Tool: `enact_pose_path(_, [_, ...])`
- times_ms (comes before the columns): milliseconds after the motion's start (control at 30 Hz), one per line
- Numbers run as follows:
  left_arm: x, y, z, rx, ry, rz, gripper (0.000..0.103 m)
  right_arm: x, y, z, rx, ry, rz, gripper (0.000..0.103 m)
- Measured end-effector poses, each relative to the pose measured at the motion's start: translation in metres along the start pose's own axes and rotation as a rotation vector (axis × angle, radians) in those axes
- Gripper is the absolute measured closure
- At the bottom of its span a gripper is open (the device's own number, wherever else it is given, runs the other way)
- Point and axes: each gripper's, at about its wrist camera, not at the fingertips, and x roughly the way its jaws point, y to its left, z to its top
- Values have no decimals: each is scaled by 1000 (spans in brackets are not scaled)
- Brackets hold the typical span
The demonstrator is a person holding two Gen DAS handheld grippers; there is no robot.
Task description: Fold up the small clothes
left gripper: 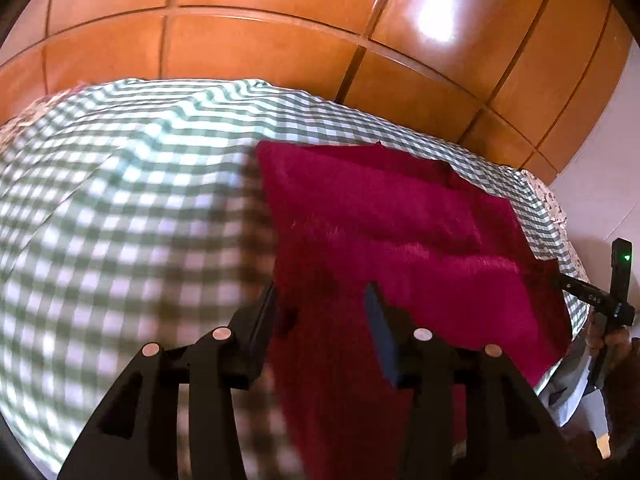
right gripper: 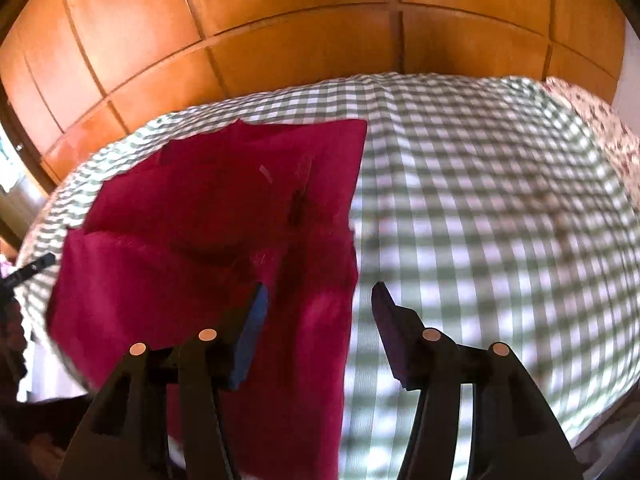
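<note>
Crimson fleece garment (left gripper: 400, 240) lies partly folded on a green-and-white gingham bedspread (left gripper: 120, 200) — fuzzy nap, soft layered flaps, roughly rectangular. Glossy orange wood wardrobe panels (left gripper: 260, 40) rise behind the bed. Left gripper (left gripper: 320, 300), black plastic w/ blue pads, hovers above the garment's near edge, jaws apart, nothing between them. Right gripper (right gripper: 320, 300) likewise spread wide — one finger over the red fabric, the other over the checked cloth, gripping nothing.
</note>
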Motion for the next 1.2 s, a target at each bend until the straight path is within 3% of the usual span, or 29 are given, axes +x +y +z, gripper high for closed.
enact_pose_path(67, [15,-2,8,0,9,1,61,11,6,5,-16,18,-11,66])
enact_pose_path(100, [20,-2,9,4,20,-4,68,15,8,5,-27,29,-6,76])
enact_pose_path(133, [25,-2,9,10,30,-8,87,15,11,5,-45,30,-14,84])
enact_pose_path(167, [27,-5,8,20,32,-4,95,14,13,4,-58,30,-21,89])
enact_pose_path(200, [25,-6,7,22,19,-11,96,11,15,2,-63,29,-22,94])
enact_pose_path(433, [-21,-12,2,19,-95,-55,97,-43,24,9,-67,-82,21,95])
enact_pose_path(633, [-31,-13,44,12,-172,-38,97,-48,31,58,-48,-177,40,95])
enact_pose_path(767, [-12,-9,84,3,-185,20,97,-12,30,109,-5,-196,1,95])
enact_pose_path(933, [41,-1,134,-29,-138,104,97,49,23,157,61,-166,-51,96])
enact_pose_path(1067, [86,1,151,-7,-77,190,97,96,21,166,73,-105,-103,96])
enact_pose_path(1200, [131,9,147,-13,25,264,96,132,13,155,89,-22,-117,95])
